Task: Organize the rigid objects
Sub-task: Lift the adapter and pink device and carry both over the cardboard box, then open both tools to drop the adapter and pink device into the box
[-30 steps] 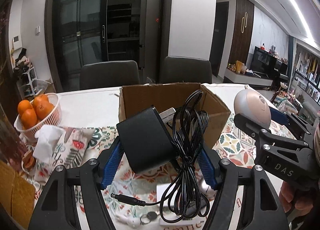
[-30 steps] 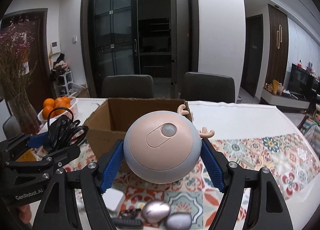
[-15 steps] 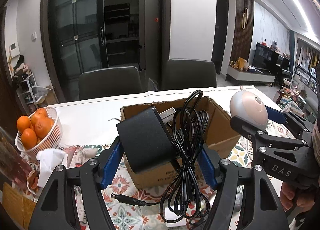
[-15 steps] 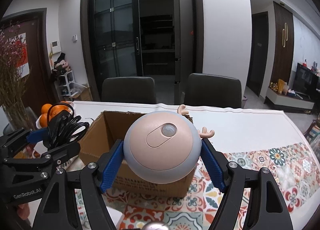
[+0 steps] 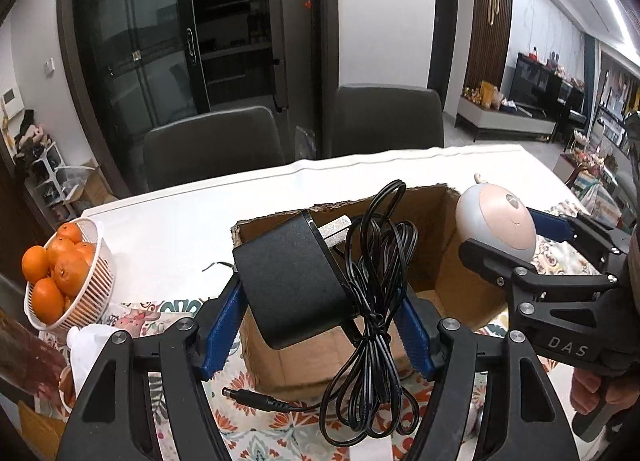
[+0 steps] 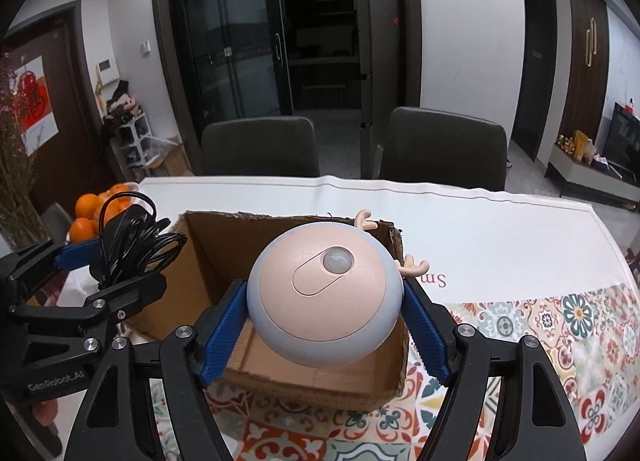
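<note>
We see the left gripper [image 5: 320,325], its ribbed blue jaws clamped on a matte black boxy power adapter [image 5: 292,281] with a glossy coiled cable [image 5: 374,301], above the open brown corrugated cardboard box [image 5: 464,289]. The right gripper [image 6: 326,331] pinches a smooth round peach-and-grey night light with small antlers [image 6: 324,297] over the same box on the patterned counter [image 6: 560,325]. The adapter hides most of the box's floor from us.

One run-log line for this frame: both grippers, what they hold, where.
left hand-held gripper: shut on adapter, cable dangling | right hand-held gripper: shut on night light | both over box
</note>
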### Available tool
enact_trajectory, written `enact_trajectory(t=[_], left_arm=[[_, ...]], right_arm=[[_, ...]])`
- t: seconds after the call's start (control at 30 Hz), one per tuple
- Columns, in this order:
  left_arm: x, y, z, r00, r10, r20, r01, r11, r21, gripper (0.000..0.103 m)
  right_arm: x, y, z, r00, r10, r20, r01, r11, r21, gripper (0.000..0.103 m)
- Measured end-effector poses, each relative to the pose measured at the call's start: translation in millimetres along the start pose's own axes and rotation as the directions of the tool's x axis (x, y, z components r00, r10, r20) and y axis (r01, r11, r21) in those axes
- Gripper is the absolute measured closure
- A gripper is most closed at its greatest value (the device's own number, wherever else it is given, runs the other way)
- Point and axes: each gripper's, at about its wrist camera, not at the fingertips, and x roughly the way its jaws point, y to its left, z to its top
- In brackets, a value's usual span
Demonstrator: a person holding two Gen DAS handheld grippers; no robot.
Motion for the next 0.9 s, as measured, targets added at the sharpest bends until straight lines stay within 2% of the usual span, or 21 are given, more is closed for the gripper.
enact_trajectory(t=[0.5, 0.63, 0.77, 0.9], left_arm=[[50, 0, 17, 0.995, 0.002, -0.096, -0.001, 1.000, 0.017, 0.032], [54, -2, 17, 0.994, 0.031, -0.103, -0.029, 0.999, 0.020, 0.026], [44, -5, 16, 0.994, 0.093, -0.059, -0.091, 0.995, 0.033, 0.017], [32, -3, 14, 0.994, 0.102, -0.041, -0.101, 0.995, 0.025, 0.010]], right_arm=[[52, -11, 10, 0.987, 0.035, -0.157, -0.035, 0.999, 0.003, 0.027], [60, -11, 12, 0.983, 0.030, -0.181, -0.031, 1.000, -0.005, 0.026], [55, -10, 12, 0.987, 0.013, -0.159, -0.016, 1.000, -0.018, 0.025], [45, -10, 12, 0.991, -0.015, -0.133, 0.013, 1.000, -0.018, 0.025]])
